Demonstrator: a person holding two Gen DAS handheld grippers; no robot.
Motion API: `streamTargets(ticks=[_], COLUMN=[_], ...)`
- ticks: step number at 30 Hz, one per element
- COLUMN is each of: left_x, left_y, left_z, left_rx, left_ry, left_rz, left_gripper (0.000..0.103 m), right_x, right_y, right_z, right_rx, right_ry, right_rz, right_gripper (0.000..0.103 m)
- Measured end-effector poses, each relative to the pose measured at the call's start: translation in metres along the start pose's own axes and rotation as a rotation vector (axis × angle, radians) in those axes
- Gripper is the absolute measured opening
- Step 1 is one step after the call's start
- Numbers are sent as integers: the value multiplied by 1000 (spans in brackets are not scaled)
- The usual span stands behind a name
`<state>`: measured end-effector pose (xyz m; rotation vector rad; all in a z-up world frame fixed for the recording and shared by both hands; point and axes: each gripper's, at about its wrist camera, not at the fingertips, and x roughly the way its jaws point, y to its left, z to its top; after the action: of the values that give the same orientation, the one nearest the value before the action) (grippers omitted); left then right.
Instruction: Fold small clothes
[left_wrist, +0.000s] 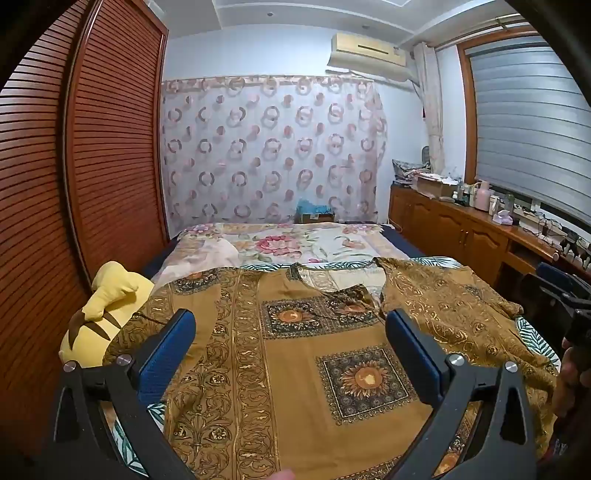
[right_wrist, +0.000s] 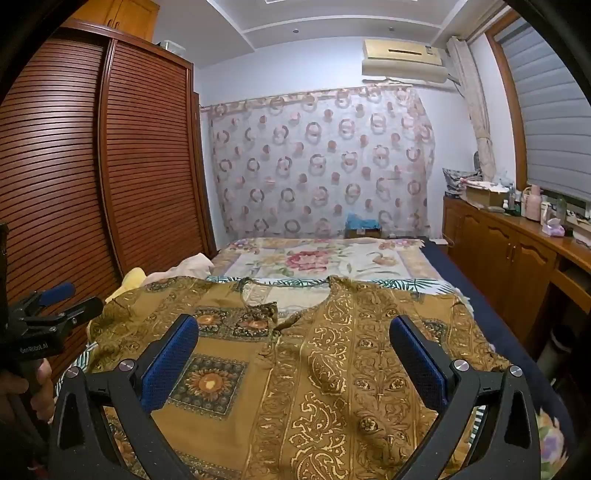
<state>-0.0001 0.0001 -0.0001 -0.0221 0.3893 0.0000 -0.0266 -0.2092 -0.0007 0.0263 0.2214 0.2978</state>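
A brown and gold patterned garment (left_wrist: 295, 369) lies spread flat on the bed, neckline at the far side; it also shows in the right wrist view (right_wrist: 332, 369). My left gripper (left_wrist: 290, 332) is open and empty, hovering above the garment's left half. My right gripper (right_wrist: 293, 338) is open and empty above the garment's right half. The left gripper shows at the left edge of the right wrist view (right_wrist: 62, 299). The right gripper shows at the right edge of the left wrist view (left_wrist: 565, 291).
A yellow plush toy (left_wrist: 103, 310) lies at the garment's left edge by the slatted wardrobe (left_wrist: 74, 184). A floral quilt (left_wrist: 288, 243) covers the far bed. A wooden cabinet (right_wrist: 517, 258) with bottles runs along the right wall.
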Motion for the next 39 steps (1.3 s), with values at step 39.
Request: streamTargets(ticks=[39], left_x=[-6], left_y=[-4], left_z=[2], left_rx=[7], left_ry=[-8], left_rz=[0], left_gripper=[103], right_x=[-1], right_y=[0], right_z=[-1], right_rx=[0], right_ry=[7], right_rz=[0], right_gripper=[103])
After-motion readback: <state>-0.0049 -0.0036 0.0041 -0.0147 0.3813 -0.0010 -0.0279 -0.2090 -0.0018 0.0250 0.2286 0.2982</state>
